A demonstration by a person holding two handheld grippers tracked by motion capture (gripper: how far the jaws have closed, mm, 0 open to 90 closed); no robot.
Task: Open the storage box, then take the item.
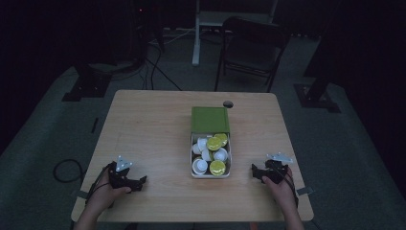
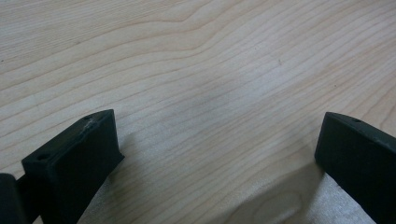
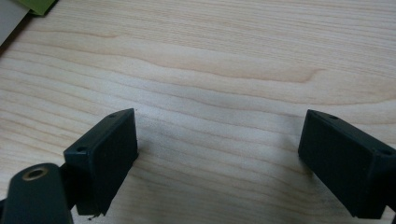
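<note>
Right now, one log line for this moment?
left gripper: open, empty | right gripper: open, empty | box: mid-table, holds cups | table: wood

A dim lab or recording studio: a lone light-wood table (image 1: 153, 139) stands on grey carpet (image 1: 43, 139) amid black stand bases (image 1: 88, 86), trailing floor cables (image 1: 160, 72), a folding chair (image 1: 251, 48) and dark surrounding walls.

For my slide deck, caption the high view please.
Two open grippers flank a tray of capsules.
</note>
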